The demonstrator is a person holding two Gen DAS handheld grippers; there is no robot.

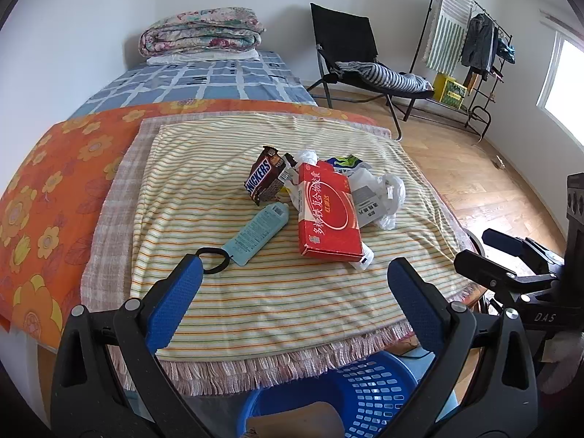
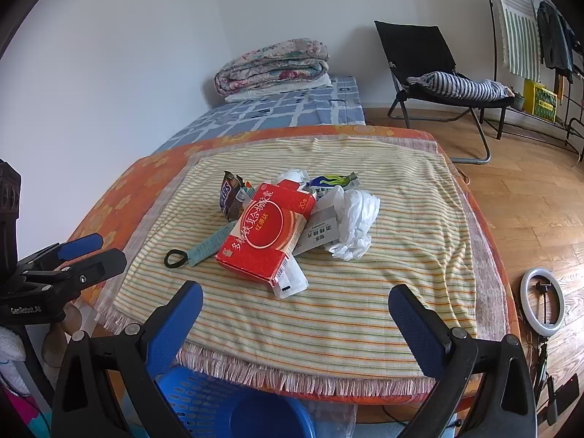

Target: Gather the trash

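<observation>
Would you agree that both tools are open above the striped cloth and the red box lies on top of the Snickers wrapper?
Not quite. Both views show the red box beside the Snickers wrapper, not on it; the box rests partly on white packaging. The rest holds: the left tool and right tool are open over the striped cloth.
</observation>
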